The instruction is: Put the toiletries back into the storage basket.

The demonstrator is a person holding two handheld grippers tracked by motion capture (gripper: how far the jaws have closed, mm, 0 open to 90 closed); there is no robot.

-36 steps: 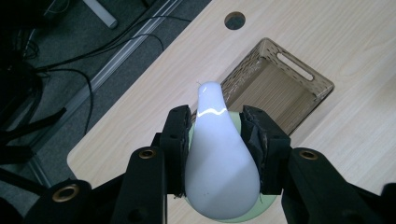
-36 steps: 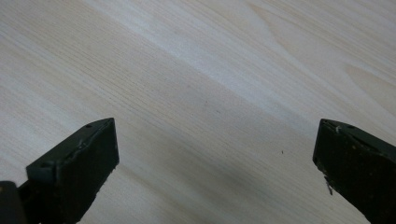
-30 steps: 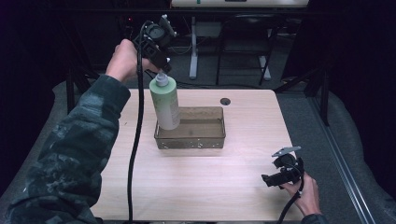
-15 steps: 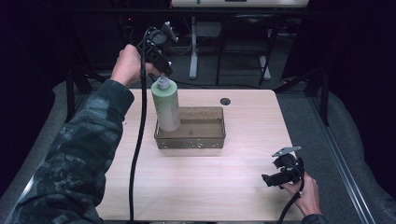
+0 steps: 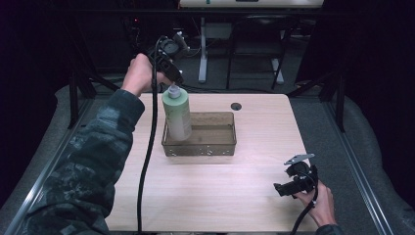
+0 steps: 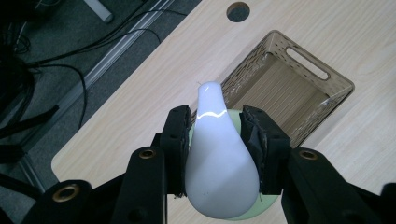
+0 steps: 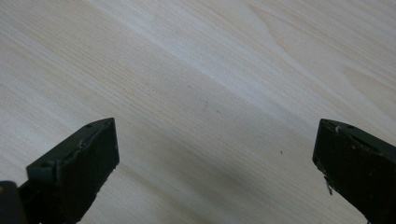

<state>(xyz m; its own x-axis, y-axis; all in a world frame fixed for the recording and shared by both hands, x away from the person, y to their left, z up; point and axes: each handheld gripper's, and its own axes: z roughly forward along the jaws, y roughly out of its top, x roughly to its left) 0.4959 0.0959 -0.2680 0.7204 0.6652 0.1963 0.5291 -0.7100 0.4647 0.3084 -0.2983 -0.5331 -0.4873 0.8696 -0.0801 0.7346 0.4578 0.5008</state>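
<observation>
The white pump cap (image 6: 219,154) of the pale green bottle (image 5: 176,113) is pinched between the jaws of the left gripper (image 6: 218,140), one pad on each flank. Just below the jaws, the bottle is seen hanging upright with its base inside the left end of the brown perforated basket (image 5: 222,147). For a good placement, the grip is best kept firm and the bottle kept vertical until its base is seated on the basket floor, clear of the near wall; only then should the jaws be released. The cap is glossy and teardrop-shaped, so slipping is judged possible. Well apart, the jaws of the right gripper (image 7: 215,154) are spread wide over the bare wooden surface (image 7: 196,70), with nothing between them.
</observation>
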